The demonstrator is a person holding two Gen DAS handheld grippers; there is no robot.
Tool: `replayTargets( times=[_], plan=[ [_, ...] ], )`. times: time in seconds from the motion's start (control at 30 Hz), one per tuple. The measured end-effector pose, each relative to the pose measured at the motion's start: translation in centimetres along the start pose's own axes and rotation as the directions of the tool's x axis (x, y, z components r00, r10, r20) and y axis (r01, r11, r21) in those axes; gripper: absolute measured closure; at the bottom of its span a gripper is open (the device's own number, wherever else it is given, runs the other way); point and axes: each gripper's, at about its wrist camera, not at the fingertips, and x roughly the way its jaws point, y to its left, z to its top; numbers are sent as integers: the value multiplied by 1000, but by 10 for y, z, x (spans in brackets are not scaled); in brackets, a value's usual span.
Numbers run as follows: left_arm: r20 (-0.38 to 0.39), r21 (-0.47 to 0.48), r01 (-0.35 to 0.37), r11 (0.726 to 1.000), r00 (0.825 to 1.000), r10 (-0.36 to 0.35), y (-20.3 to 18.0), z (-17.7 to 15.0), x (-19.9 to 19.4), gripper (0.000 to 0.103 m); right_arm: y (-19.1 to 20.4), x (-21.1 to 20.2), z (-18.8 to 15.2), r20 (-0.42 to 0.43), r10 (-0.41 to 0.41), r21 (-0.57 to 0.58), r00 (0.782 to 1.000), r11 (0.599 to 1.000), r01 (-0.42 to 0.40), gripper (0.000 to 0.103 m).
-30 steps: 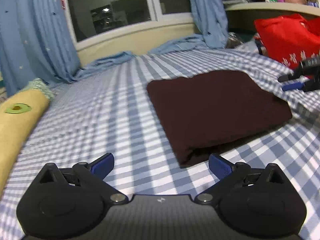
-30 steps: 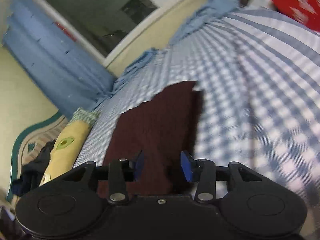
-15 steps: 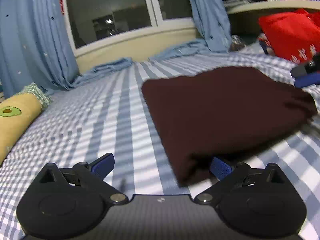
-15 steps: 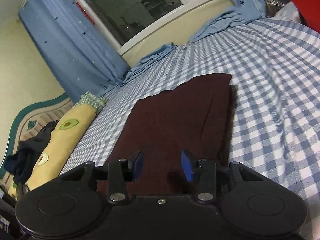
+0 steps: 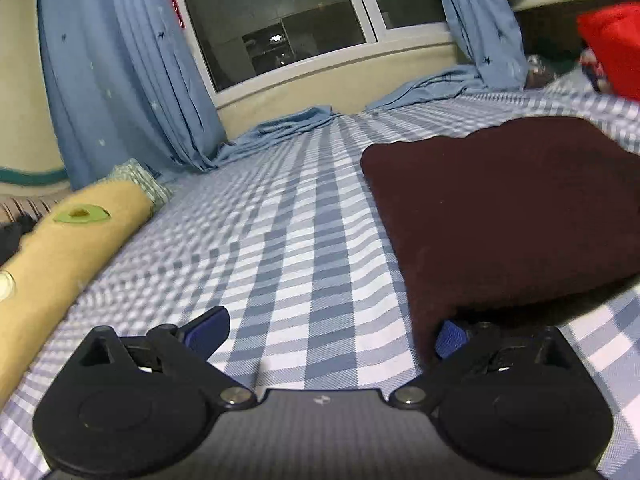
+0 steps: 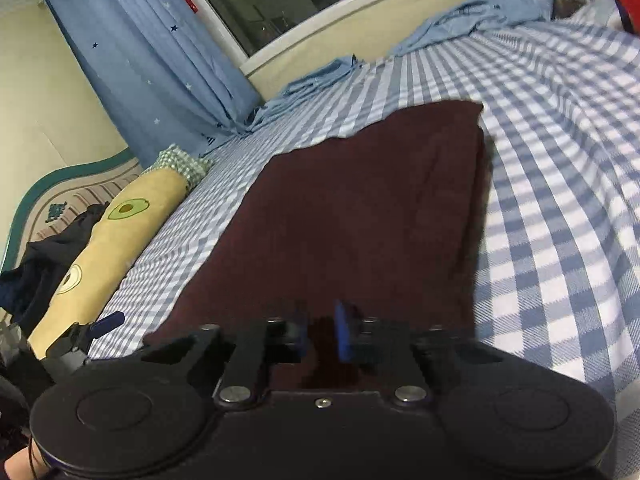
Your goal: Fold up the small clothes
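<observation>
A dark maroon folded garment (image 5: 500,208) lies on the blue-and-white checked bed (image 5: 296,248). My left gripper (image 5: 326,330) is open and low at the garment's near left corner; its right fingertip (image 5: 450,338) is tucked under the cloth edge, its left fingertip (image 5: 208,328) rests over bare sheet. In the right wrist view the garment (image 6: 360,216) fills the middle. My right gripper (image 6: 320,330) has its jaws nearly together on the garment's near edge. The left gripper's tip (image 6: 106,322) shows at the far left there.
A yellow avocado-print bolster (image 5: 60,248) lies along the bed's left side, with dark clothes (image 6: 36,264) beyond it. Blue curtains (image 5: 120,68) and a window stand behind the bed. A red garment (image 5: 612,48) sits at the far right.
The left gripper moved forward and low, sliding its right finger under the garment's corner. The right gripper's jaws narrowed onto the garment's near edge.
</observation>
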Motion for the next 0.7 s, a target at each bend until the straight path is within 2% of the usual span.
replayTargets(
  times=[0.07, 0.17, 0.23, 0.3, 0.33, 0.4, 0.47, 0.57, 0.6, 0.63, 0.7],
  plan=[
    [-5, 34, 0, 999, 1000, 0, -4, 0, 0, 0, -5, -1, 1, -1, -7, 8, 1000, 1000, 7, 101],
    [-27, 7, 85, 996, 996, -85, 9, 3, -7, 1, -4, -2, 0, -1, -22, -1, 1000, 1000, 22, 100],
    [-51, -4, 131, 991, 990, -131, 20, 0, -18, 0, -1, -5, 0, -4, -25, -13, 1000, 1000, 25, 94],
    [-58, 0, 142, 990, 988, -141, 29, -5, -33, 0, 3, -11, 0, -9, -25, -23, 1000, 999, 24, 83],
    [-42, -15, 155, 988, 987, -156, 36, -5, -42, 0, 6, -14, -1, -11, -26, -27, 1000, 999, 26, 80],
    [6, -62, 181, 982, 983, -181, 48, 5, -53, 0, 14, -24, -3, 1, -33, -48, 999, 998, 33, 65],
    [51, -105, 228, 968, 973, -224, 52, 20, -53, 0, 25, -35, -5, 28, -29, -77, 999, 997, 31, 62],
    [55, -122, 279, 953, 960, -274, 40, 36, -35, 0, 34, -39, -2, 41, 10, -66, 999, 998, -8, 61],
    [37, -108, 270, 957, 963, -268, 32, 36, -25, 0, 35, -38, -2, 38, 15, -60, 999, 998, -13, 61],
    [-20, -74, 247, 966, 968, -249, 22, 33, -11, 1, 37, -35, -2, 34, 9, -66, 999, 998, -6, 61],
    [-132, -39, 238, 970, 961, -241, 10, 18, 11, 1, 37, -31, -4, 20, -11, -75, 1000, 997, 13, 61]
  ],
)
